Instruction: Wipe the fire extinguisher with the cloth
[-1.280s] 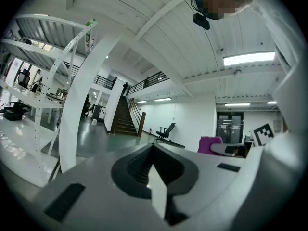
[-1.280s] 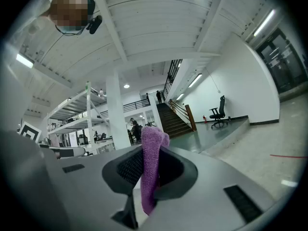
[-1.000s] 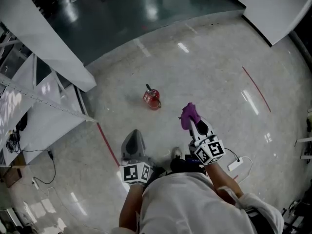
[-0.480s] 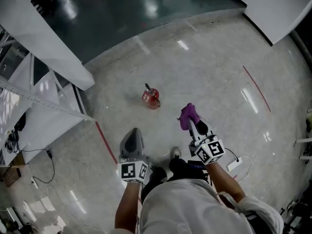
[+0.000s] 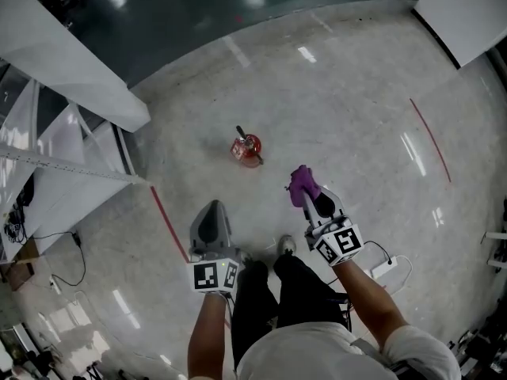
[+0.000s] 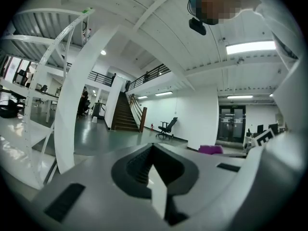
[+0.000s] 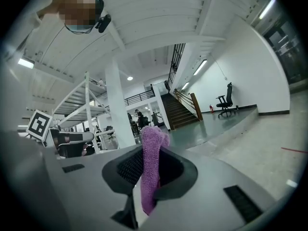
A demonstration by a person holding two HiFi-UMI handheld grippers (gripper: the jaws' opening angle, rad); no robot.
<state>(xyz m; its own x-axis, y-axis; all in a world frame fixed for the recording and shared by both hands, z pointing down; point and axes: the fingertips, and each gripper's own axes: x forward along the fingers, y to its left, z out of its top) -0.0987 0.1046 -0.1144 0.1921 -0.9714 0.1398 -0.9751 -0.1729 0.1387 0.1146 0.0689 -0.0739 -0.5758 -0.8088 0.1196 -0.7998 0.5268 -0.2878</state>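
In the head view, low and left of centre, the left claw (image 5: 214,209) has its jaws closed together with nothing between them. Above it, near the middle of the frame, the red fire extinguisher (image 5: 246,148) stands on the pale floor (image 5: 356,109), well apart from both claws. Right of centre, the right claw (image 5: 310,199) is clamped on the purple cloth (image 5: 302,183), which pokes out beyond its tips
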